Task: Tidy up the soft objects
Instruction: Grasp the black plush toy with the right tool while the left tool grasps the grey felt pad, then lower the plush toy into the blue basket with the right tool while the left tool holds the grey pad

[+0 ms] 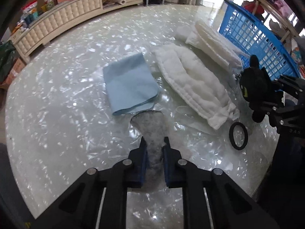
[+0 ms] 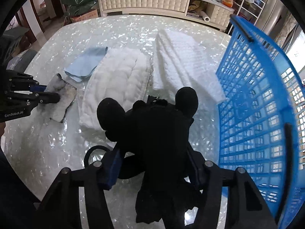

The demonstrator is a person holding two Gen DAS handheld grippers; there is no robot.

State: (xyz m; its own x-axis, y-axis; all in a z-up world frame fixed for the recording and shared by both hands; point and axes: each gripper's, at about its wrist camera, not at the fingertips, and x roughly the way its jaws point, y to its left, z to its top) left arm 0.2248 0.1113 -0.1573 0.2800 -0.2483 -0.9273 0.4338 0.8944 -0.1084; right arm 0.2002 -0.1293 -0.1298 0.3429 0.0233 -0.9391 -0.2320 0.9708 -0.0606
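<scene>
"GenRobot.AI" lettering on left tongs housing

Both views are bright, lit by daylight that comes from the upper right, where a pale opening is blown out behind the blue basket. The glossy counter throws back scattered white glare all over. The black plush toy is a dark mass with no detail. The white towels are nearly overexposed. Fisheye bending curves the cabinet, and black vignetting fills the corners. Focus is fair, softer toward the edges.
</scene>
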